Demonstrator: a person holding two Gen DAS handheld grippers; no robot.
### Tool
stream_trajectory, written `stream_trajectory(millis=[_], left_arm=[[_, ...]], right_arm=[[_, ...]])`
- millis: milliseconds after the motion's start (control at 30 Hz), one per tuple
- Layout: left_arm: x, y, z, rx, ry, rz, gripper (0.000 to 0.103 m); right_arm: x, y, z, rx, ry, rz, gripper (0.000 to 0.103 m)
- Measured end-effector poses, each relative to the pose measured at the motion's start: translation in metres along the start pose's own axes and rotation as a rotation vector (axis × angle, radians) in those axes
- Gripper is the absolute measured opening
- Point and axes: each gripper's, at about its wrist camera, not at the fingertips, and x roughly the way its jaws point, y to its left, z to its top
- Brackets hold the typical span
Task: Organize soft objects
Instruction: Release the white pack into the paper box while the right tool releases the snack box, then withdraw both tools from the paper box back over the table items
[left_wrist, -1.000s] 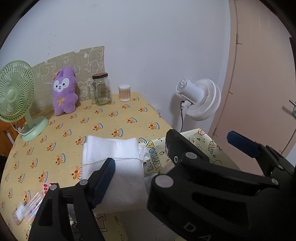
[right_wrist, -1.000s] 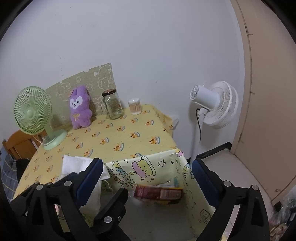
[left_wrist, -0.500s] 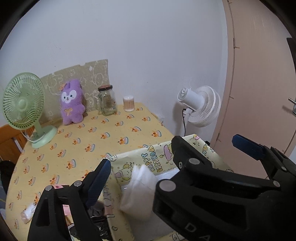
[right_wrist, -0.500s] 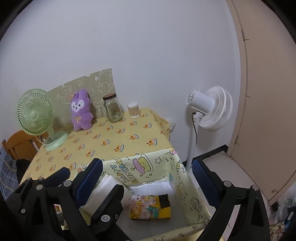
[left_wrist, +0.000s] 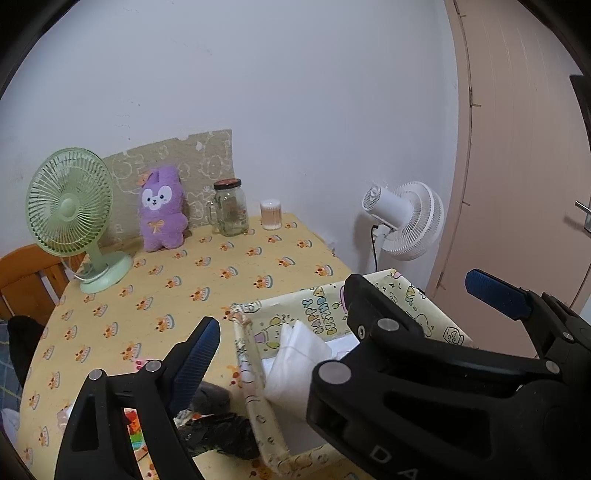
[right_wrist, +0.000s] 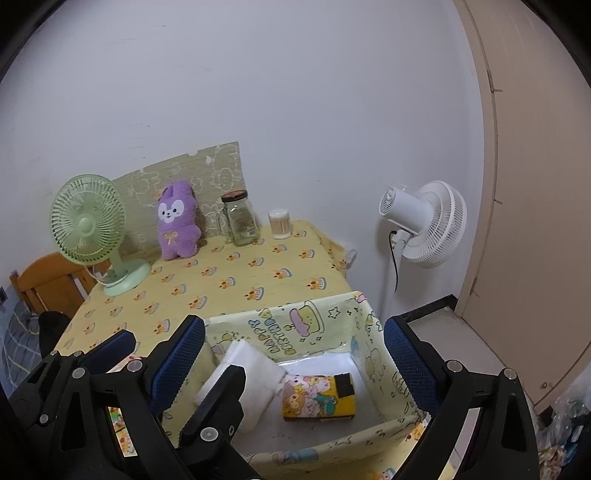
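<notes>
Towel (left_wrist: 295, 360) now lies inside the box (left_wrist: 247, 354) in the left wrist view, slumped against its 9 o'clock wall. A second ago it lay flat on the surface (left_wrist: 207, 273) with the left tool (left_wrist: 341, 306) closing over it; half a second ago it was already dropping in. That tool now stands wide and empty above the box, so one soft thing counts as stowed. Dark cloth (left_wrist: 218, 432) sits on the surface at 7 o'clock, just outside the box wall, likely next.

From the right wrist view, the towel (right_wrist: 247, 373) leans in the box (right_wrist: 373, 332) at 9 o'clock, touching a yellow pack (right_wrist: 317, 397) at centre. The right tool (right_wrist: 293, 343) hangs wide and empty over the box. A second ago this view showed only the pack inside. The plush (right_wrist: 177, 221) stands at 11 o'clock by the wall, untouched throughout.
</notes>
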Motion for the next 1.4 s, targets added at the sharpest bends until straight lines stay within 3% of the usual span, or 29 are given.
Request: stream_trajectory(millis=[800, 1400], left_arm=[[-0.058, 0.043, -0.020, -0.031, -0.083, 0.065, 0.090], [-0.068, 0.080, -0.067, -0.053, -0.052, 0.121, 0.091]], right_arm=[[-0.045, 0.057, -0.013, -0.045, -0.060, 0.054, 0.100], [-0.040, 0.097, -0.058, -0.054, -0.024, 0.102, 0.100]])
